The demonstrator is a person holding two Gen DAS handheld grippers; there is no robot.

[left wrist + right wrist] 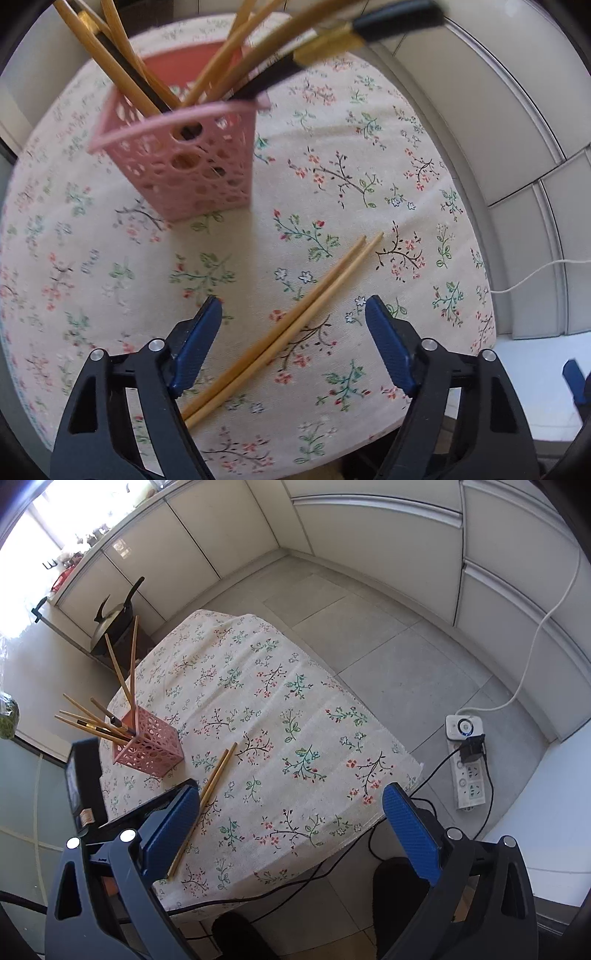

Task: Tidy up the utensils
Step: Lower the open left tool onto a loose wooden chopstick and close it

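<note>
Left tool [293, 308] wide over chopsticks [295, 321], their near ends seemingly hidden.

My left tongs [293, 306] point steeply down, blue pads [197, 350] apart, nothing gripped between them. My right tongs [291, 805] tilt down too, pads [410, 830] spread wide, holding nothing.

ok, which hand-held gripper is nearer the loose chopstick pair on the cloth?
Left. The left hand-held gripper hangs just above the chopstick pair, open fingers straddling it, not touching. The right hand-held gripper sits farther back, open, the pair beside its left finger.
</note>
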